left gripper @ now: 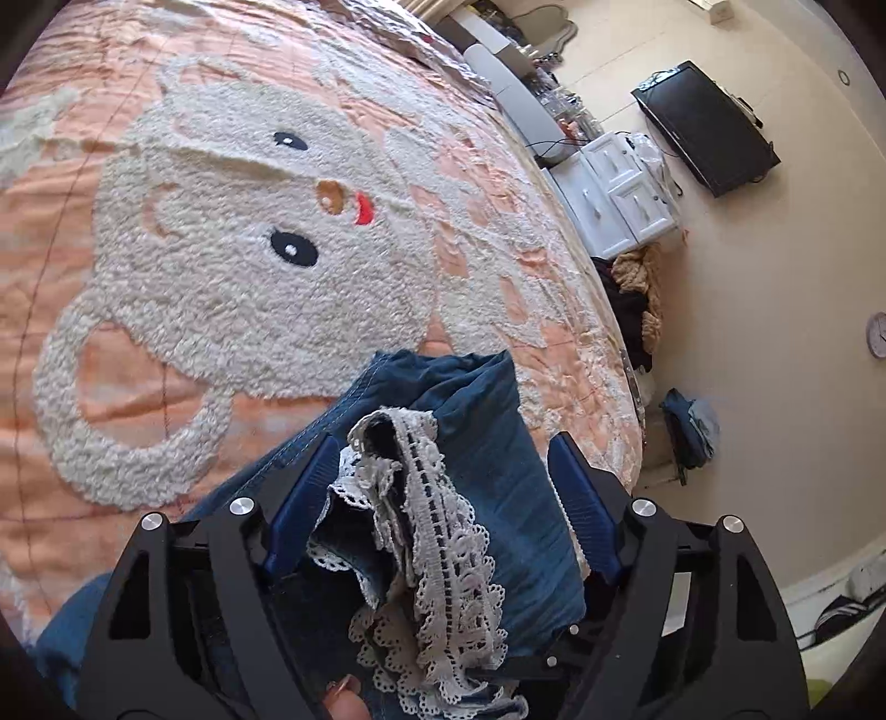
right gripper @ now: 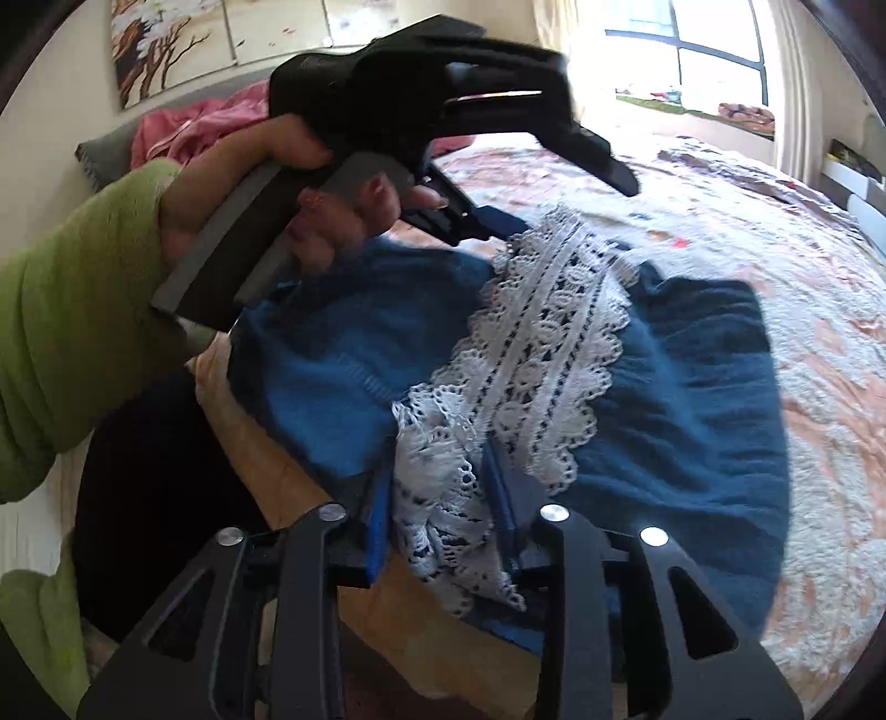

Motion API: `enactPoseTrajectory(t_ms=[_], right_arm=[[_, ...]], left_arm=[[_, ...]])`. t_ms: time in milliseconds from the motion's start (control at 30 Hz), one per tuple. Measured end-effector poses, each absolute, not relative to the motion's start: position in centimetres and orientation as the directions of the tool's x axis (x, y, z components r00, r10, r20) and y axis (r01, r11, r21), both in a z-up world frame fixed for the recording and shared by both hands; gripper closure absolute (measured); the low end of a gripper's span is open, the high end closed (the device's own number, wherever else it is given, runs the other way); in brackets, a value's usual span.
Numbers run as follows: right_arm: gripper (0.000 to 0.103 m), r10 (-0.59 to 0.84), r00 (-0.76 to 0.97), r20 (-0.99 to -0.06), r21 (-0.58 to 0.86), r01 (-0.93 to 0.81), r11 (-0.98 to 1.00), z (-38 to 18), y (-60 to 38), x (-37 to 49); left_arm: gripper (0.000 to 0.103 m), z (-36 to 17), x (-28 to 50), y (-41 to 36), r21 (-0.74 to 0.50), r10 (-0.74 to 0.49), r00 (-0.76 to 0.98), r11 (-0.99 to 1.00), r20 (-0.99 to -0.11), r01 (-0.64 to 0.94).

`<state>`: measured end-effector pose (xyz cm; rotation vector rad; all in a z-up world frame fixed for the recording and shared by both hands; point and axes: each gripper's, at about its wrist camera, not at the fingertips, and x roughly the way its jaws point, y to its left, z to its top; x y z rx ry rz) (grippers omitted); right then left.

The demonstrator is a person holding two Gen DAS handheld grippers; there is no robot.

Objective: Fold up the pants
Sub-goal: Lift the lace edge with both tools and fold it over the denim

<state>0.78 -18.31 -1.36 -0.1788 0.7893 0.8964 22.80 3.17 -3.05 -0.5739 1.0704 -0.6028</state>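
The pants (left gripper: pixel 487 471) are dark blue with white lace trim (left gripper: pixel 437 548). In the left wrist view they lie bunched between my left gripper's (left gripper: pixel 443 471) blue fingers (left gripper: pixel 302 498), which stand wide apart around the cloth without pinching it. In the right wrist view the pants (right gripper: pixel 681 399) hang over the bed, and my right gripper (right gripper: pixel 437 487) is shut on a bunch of the lace trim (right gripper: pixel 548 343) and cloth. The left gripper (right gripper: pixel 493 221), held by a hand in a green sleeve, shows above the pants at the far side.
The bed has a pink quilt (left gripper: pixel 210 232) with a fluffy white animal face. Past the bed's edge are a white drawer unit (left gripper: pixel 620 188), a black TV (left gripper: pixel 709 127) and clothes piles (left gripper: pixel 637 299) on the floor. A window (right gripper: pixel 703 50) is behind.
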Motion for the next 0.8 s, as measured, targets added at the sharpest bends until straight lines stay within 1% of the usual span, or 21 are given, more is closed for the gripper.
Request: enactPoseTrajectory(t_ms=[100,167,233,333,467,500,567,633,667,733,800], right_arm=[[0.062,0.68,0.349,-0.645,0.235,-0.756,0.611,-0.2,-19.8,0.6],[0.047,0.722,0.355,-0.594,0.308,-0.729,0.612,1.2,-22.1,1.2],[0.044,0.72,0.409,-0.561,0.336,-0.682,0.649,2.3,-24.6,2.4],[0.043,0.642,0.488,-0.592,0.324,-0.585,0.743,2.4,-27.3,5.6],[0.042,0.587,0.478,-0.653,0.349,-0.498,0.794,1.6,-28.9,10.9],[0.042,0.586,0.473,-0.658,0.36,-0.486,0.796,1.4,-28.9,12.1],[0.042,0.586,0.458,-0.669,0.379,-0.468,0.798,0.9,-29.7,14.4],[0.042,0.572,0.448,-0.687,0.373,-0.458,0.807,0.3,-29.2,16.3],[0.042,0.568,0.427,-0.704,0.374,-0.457,0.807,-0.1,-28.9,17.4],[0.042,0.576,0.389,-0.719,0.398,-0.449,0.8,-1.2,-28.6,18.7],[0.042,0.607,0.341,-0.718,0.441,-0.451,0.776,-1.8,-28.3,19.9]], left_arm=[[0.034,-3.8,22.6,3.4,-0.665,-0.665,0.361,0.733,-0.654,0.144],[0.034,-3.9,22.5,4.1,-0.661,-0.652,0.37,0.74,-0.662,0.122],[0.034,-3.8,22.3,4.6,-0.668,-0.657,0.368,0.735,-0.658,0.116],[0.033,-3.4,21.8,4.5,-0.665,-0.66,0.349,0.737,-0.666,0.124],[0.034,-3.2,21.5,4.0,-0.654,-0.654,0.337,0.745,-0.677,0.131],[0.035,-3.3,21.6,3.9,-0.651,-0.65,0.333,0.749,-0.683,0.125],[0.041,-3.8,21.8,3.8,-0.65,-0.646,0.327,0.751,-0.69,0.112],[0.053,-4.1,22.1,3.8,-0.652,-0.643,0.329,0.752,-0.692,0.098],[0.057,-4.2,22.2,3.8,-0.654,-0.643,0.331,0.751,-0.69,0.096],[0.074,-4.3,22.3,3.6,-0.658,-0.649,0.332,0.746,-0.685,0.099],[0.079,-4.3,22.5,3.3,-0.663,-0.654,0.328,0.741,-0.681,0.102]])
